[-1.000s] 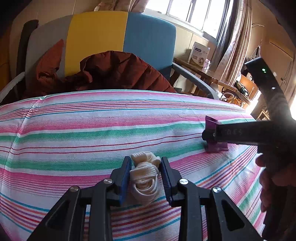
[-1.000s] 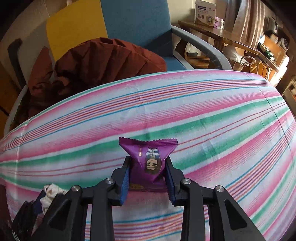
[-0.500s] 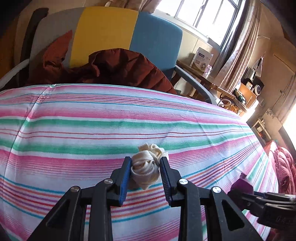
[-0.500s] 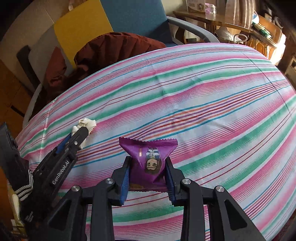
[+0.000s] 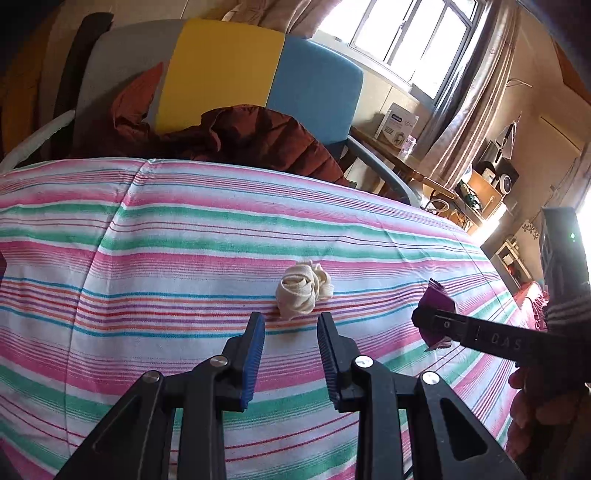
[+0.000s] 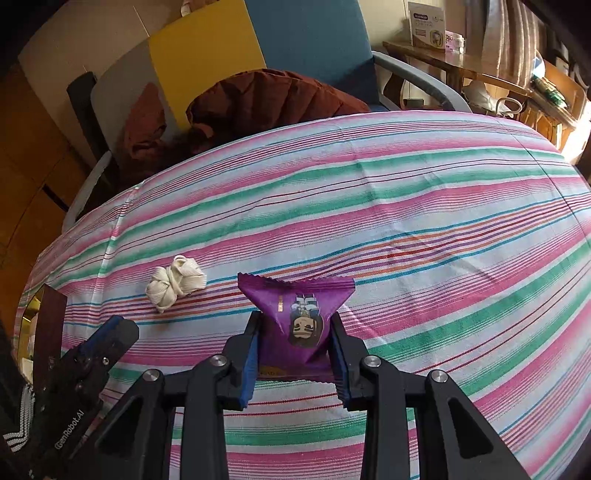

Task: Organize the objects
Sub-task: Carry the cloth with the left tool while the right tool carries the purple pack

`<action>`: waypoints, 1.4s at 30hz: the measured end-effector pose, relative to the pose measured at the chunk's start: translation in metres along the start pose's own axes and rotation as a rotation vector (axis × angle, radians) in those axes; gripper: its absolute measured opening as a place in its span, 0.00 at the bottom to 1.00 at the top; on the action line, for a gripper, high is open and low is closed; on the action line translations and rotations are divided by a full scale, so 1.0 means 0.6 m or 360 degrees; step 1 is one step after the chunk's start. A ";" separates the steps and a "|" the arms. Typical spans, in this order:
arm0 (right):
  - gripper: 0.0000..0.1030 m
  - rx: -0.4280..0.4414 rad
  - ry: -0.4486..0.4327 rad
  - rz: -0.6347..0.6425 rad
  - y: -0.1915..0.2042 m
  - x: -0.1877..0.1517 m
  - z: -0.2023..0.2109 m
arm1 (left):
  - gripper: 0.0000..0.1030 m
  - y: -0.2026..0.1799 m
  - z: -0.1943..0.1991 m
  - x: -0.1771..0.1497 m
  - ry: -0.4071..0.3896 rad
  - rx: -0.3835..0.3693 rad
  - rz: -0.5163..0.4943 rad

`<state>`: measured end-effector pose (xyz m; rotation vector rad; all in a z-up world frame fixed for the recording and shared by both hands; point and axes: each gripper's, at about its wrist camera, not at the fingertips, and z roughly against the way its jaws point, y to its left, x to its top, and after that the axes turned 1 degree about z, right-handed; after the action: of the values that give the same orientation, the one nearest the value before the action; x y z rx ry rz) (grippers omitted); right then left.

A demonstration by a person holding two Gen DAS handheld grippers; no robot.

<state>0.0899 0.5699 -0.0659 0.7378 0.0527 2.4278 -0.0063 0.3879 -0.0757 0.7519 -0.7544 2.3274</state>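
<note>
A cream rolled sock bundle lies on the striped cloth, just beyond my left gripper. Its jaws are closing with nothing between them; the blue pads stand a little apart, short of the bundle. My right gripper is shut on a purple snack packet, held just above the cloth. The sock bundle sits to the packet's left there, with the left gripper below it. The left wrist view shows the packet at the right, in the right gripper.
Behind the cloth-covered surface stands a grey, yellow and blue armchair with a rust-brown jacket on it. A wooden side table with a white box stands at the back right. A hand holds the right gripper.
My left gripper has let go of the sock bundle and drawn back; the bundle now lies on the cloth. The right gripper, still holding the packet, has come in beside the bundle.
</note>
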 end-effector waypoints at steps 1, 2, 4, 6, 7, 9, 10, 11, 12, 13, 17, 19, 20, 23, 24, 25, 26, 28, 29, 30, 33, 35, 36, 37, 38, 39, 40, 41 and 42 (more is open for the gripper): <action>0.33 -0.0005 -0.0008 0.0003 0.001 0.000 0.002 | 0.32 -0.005 0.000 0.007 -0.0002 0.0006 -0.0015; 0.33 -0.0013 -0.0015 0.0006 -0.001 0.000 0.005 | 0.35 -0.011 -0.001 0.015 -0.0015 0.0019 -0.0032; 0.33 -0.0011 -0.0028 -0.0002 -0.005 0.002 0.011 | 0.46 -0.022 -0.016 0.030 0.0003 0.0019 -0.0075; 0.33 -0.0005 -0.0034 -0.0028 -0.012 0.006 0.013 | 0.46 -0.035 -0.042 0.040 0.0067 0.0052 -0.0152; 0.33 -0.0008 -0.0033 -0.0039 -0.015 0.008 0.012 | 0.46 -0.039 -0.056 0.042 0.0091 0.0079 -0.0183; 0.33 0.0000 -0.0030 -0.0066 -0.022 0.011 0.012 | 0.46 -0.039 -0.083 0.047 0.0148 0.0114 -0.0203; 0.33 0.0008 -0.0027 -0.0078 -0.025 0.013 0.011 | 0.46 -0.037 -0.094 0.047 0.0165 0.0121 -0.0197; 0.33 0.0015 -0.0025 -0.0090 -0.027 0.015 0.009 | 0.46 -0.033 -0.103 0.046 0.0175 0.0127 -0.0181; 0.33 0.0022 -0.0022 -0.0098 -0.028 0.018 0.007 | 0.46 -0.028 -0.107 0.043 0.0174 0.0118 -0.0161; 0.33 0.0031 -0.0020 -0.0107 -0.029 0.019 0.006 | 0.43 -0.025 -0.105 0.041 0.0147 0.0102 -0.0153; 0.33 0.0050 -0.0010 -0.0103 -0.026 0.021 0.002 | 0.31 -0.018 -0.096 0.033 0.0115 0.0059 -0.0144; 0.33 0.0046 -0.0008 -0.0083 -0.022 0.021 0.001 | 0.27 -0.017 -0.085 0.027 0.0087 0.0062 -0.0146; 0.33 0.0048 -0.0007 -0.0075 -0.020 0.020 0.000 | 0.27 -0.016 -0.077 0.022 0.0069 0.0063 -0.0144; 0.33 0.0044 -0.0002 -0.0050 -0.015 0.019 -0.002 | 0.27 -0.015 -0.053 0.011 0.0035 0.0050 -0.0156; 0.33 0.0045 -0.0003 -0.0041 -0.013 0.019 -0.003 | 0.27 -0.015 -0.043 0.006 0.0025 0.0049 -0.0164; 0.33 0.0051 -0.0006 -0.0032 -0.012 0.018 -0.003 | 0.27 -0.014 -0.032 0.000 0.0014 0.0046 -0.0169; 0.33 0.0054 -0.0009 -0.0022 -0.009 0.018 -0.003 | 0.27 -0.012 -0.021 -0.005 0.0006 0.0036 -0.0169; 0.33 0.0061 -0.0015 0.0005 -0.004 0.016 -0.002 | 0.27 -0.006 0.004 -0.019 -0.0008 0.0015 -0.0161; 0.33 0.0072 -0.0015 0.0020 0.000 0.015 -0.002 | 0.27 -0.001 0.015 -0.026 -0.0006 0.0005 -0.0153; 0.33 0.0086 -0.0013 0.0034 0.004 0.013 -0.002 | 0.27 0.002 0.027 -0.033 -0.0005 -0.0008 -0.0142; 0.33 0.0111 0.0000 0.0089 0.018 0.008 -0.006 | 0.27 0.012 0.060 -0.061 0.0011 -0.0041 -0.0133; 0.33 0.0128 0.0011 0.0134 0.028 0.004 -0.008 | 0.27 0.020 0.083 -0.078 0.0019 -0.0057 -0.0130; 0.33 0.0134 0.0014 0.0156 0.034 0.001 -0.009 | 0.27 0.025 0.096 -0.086 0.0017 -0.0071 -0.0123; 0.33 0.0139 0.0014 0.0179 0.040 0.000 -0.010 | 0.27 0.030 0.110 -0.093 0.0015 -0.0081 -0.0114; 0.33 0.0144 0.0011 0.0205 0.046 -0.001 -0.009 | 0.27 0.035 0.123 -0.099 0.0013 -0.0086 -0.0102; 0.33 0.0146 0.0005 0.0233 0.051 -0.003 -0.008 | 0.27 0.041 0.137 -0.103 0.0006 -0.0090 -0.0087; 0.33 0.0147 -0.0002 0.0259 0.056 -0.005 -0.007 | 0.27 0.048 0.150 -0.105 -0.0002 -0.0094 -0.0070; 0.33 0.0150 -0.0008 0.0281 0.061 -0.008 -0.006 | 0.27 0.054 0.164 -0.107 -0.0015 -0.0100 -0.0052; 0.33 0.0154 -0.0012 0.0301 0.066 -0.010 -0.006 | 0.27 0.062 0.179 -0.107 -0.0033 -0.0109 -0.0032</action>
<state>0.0710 0.5347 -0.0636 0.8281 0.1021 2.6174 0.0481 0.2703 -0.0567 0.7511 -0.8274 2.2672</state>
